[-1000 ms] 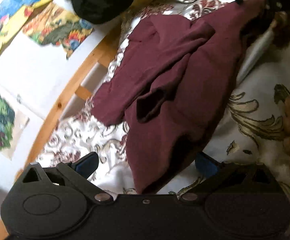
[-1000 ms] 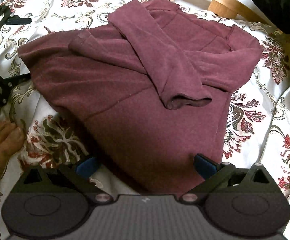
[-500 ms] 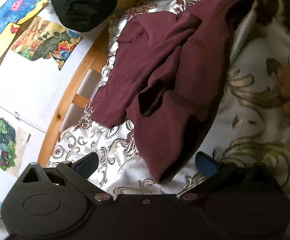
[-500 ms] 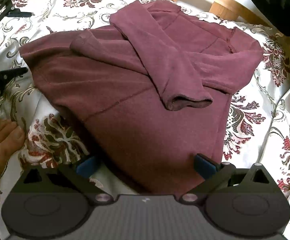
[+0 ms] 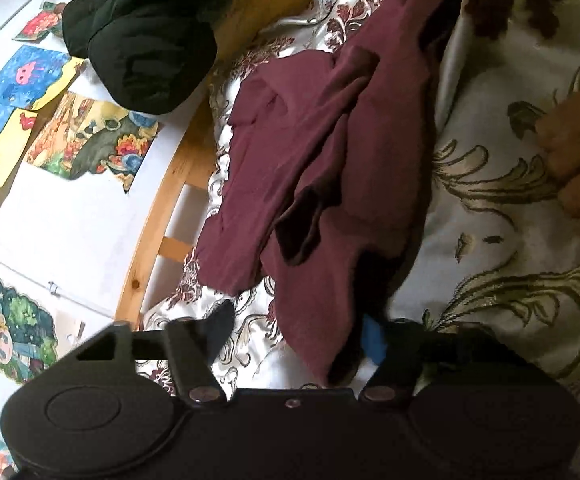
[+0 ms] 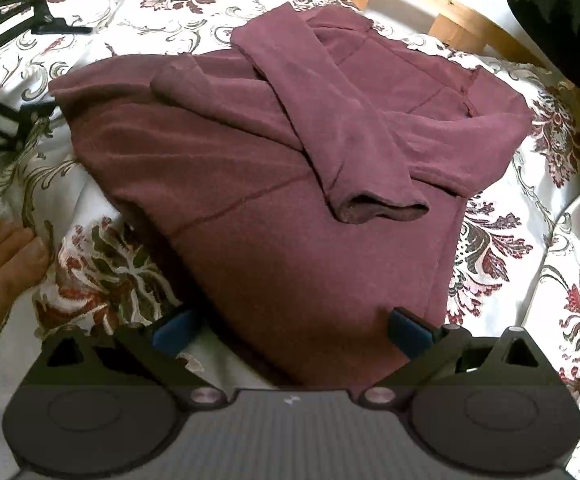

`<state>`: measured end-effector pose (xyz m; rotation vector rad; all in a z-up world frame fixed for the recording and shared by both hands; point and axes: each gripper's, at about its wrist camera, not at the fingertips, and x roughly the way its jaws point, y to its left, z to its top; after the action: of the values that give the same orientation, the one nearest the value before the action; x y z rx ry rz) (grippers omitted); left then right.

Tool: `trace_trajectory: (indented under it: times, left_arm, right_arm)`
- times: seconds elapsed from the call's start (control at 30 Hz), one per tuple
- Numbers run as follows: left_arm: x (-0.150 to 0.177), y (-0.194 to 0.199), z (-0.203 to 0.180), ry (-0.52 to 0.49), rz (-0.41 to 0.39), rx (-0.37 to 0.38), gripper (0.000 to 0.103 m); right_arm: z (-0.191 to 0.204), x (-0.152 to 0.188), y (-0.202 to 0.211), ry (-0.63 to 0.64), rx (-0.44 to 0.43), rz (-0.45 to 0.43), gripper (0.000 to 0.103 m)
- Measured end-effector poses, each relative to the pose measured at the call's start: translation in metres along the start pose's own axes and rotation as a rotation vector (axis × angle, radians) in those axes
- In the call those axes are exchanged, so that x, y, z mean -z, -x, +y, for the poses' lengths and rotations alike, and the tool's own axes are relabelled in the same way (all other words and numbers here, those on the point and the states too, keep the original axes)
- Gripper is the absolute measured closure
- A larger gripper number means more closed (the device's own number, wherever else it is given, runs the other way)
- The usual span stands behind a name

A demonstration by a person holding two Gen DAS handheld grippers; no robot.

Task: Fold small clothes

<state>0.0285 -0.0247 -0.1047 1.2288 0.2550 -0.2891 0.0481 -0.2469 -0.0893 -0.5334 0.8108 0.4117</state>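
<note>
A maroon long-sleeved fleece top [image 6: 274,184] lies spread on the floral satin bedspread [image 6: 530,264], sleeves crossed over its chest. The left gripper [image 5: 302,332], at the top's nine o'clock edge, has been closing around the hem without pinching yet. The right gripper [image 6: 290,330], at six o'clock, straddles the hem, jaws wide.

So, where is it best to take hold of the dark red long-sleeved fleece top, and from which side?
Probably at the hem of the dark red fleece top, its nearest edge: it lies flat and free on the floral bedsheet, both sleeves folded higher up. Come in low from the near side.
</note>
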Motion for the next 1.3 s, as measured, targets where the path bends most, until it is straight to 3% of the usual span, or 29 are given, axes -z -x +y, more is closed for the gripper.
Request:
trace_trajectory:
  times: [0.13, 0.23, 0.3, 0.33, 0.4, 0.5, 0.6, 0.83, 1.07, 1.3]
  left_arm:
    - [0.000, 0.000, 0.004, 0.018, -0.019, 0.040, 0.072]
    - [-0.001, 0.002, 0.009, 0.044, -0.033, 0.078, 0.089]
    - [-0.002, 0.004, 0.013, 0.074, -0.038, 0.078, 0.094]
    - [-0.003, 0.005, 0.017, 0.104, -0.038, 0.074, 0.096]
    - [-0.004, 0.007, 0.024, 0.163, -0.036, 0.067, 0.098]
    - [-0.006, 0.012, 0.035, 0.260, -0.031, 0.046, 0.099]
    - [-0.007, 0.019, 0.047, 0.364, -0.028, 0.033, 0.101]
    - [0.003, 0.052, 0.072, 0.649, -0.059, 0.042, 0.101]
    - [0.014, 0.087, 0.082, 0.758, -0.115, 0.063, 0.101]
    - [0.026, 0.134, 0.103, 0.824, -0.188, 0.093, 0.101]
  right_arm:
    - [0.003, 0.003, 0.004, 0.028, 0.010, -0.013, 0.002]
    - [0.003, 0.003, 0.009, 0.029, -0.010, -0.030, 0.018]
    - [0.004, 0.003, 0.012, 0.028, -0.015, -0.046, 0.034]
    - [0.005, 0.002, 0.014, 0.028, -0.016, -0.051, 0.038]
    - [0.004, 0.002, 0.016, 0.001, -0.031, -0.068, 0.056]
    - [-0.012, 0.004, 0.018, -0.136, -0.078, -0.104, 0.082]
    - [-0.023, 0.006, 0.029, -0.209, -0.008, -0.166, 0.091]
    - [-0.007, 0.009, 0.073, -0.175, 0.156, -0.310, 0.093]
    - [0.024, 0.015, 0.121, -0.152, 0.250, -0.395, 0.094]
    - [0.040, 0.023, 0.177, -0.216, 0.258, -0.478, 0.094]
